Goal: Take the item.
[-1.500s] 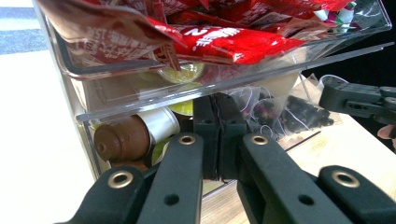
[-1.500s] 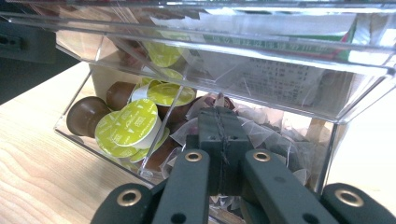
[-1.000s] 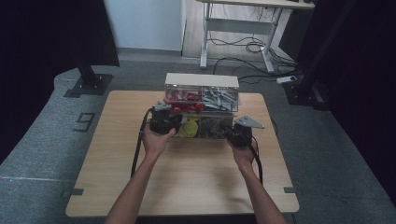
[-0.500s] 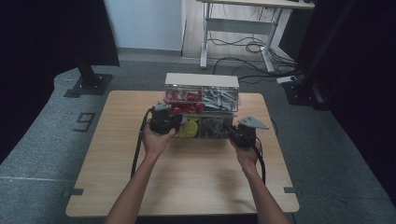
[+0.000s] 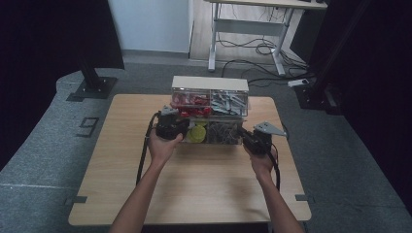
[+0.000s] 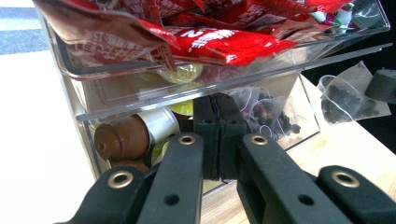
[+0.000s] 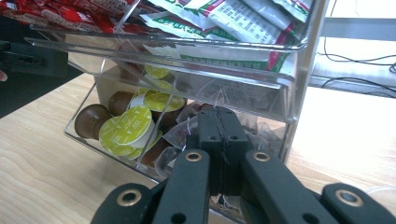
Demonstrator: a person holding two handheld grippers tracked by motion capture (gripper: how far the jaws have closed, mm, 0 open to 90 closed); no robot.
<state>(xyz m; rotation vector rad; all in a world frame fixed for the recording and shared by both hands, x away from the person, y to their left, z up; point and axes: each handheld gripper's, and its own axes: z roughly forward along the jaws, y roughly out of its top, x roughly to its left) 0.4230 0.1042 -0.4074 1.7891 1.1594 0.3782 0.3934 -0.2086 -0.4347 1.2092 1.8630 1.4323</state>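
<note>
left gripper view: closed jaws against clear organizer point(image 6: 187, 88) front.

We hold both forearms stretched forward toward the clear organizer point(image 5: 210, 109). Our left gripper point(image 5: 170, 127) sits at its left front with jaws pressed together; our right gripper point(image 5: 256, 141) at its right front, jaws likewise closed.

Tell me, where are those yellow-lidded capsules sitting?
The yellow-lidded capsules lie in the clear organizer's lower left drawer, beside the tea bags, under the red sachets.
</note>
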